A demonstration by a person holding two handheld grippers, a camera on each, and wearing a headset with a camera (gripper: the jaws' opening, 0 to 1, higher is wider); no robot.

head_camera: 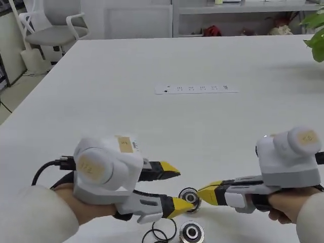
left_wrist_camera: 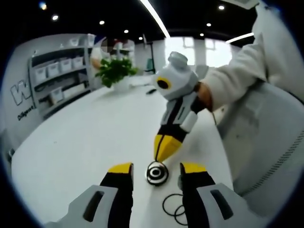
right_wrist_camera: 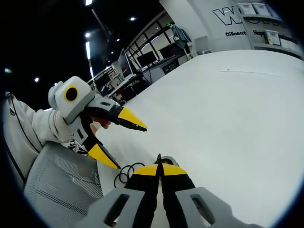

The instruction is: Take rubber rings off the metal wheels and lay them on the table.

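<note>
We held the left gripper (head_camera: pixel 181 188) spread either side of the wheel (left_wrist_camera: pixel 156 173) at the table's near edge, the right gripper (right_wrist_camera: pixel 160 168) pressed together at its rim. Its rubber ring (left_wrist_camera: pixel 148 175) looked soft and stretchy, so we judged it best pinched at the outer edge.

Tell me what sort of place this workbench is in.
Most likely an office-style lab or workshop: a large white table with an office chair at its far corner, wall shelves lined with storage bins, and a potted plant nearby.
</note>
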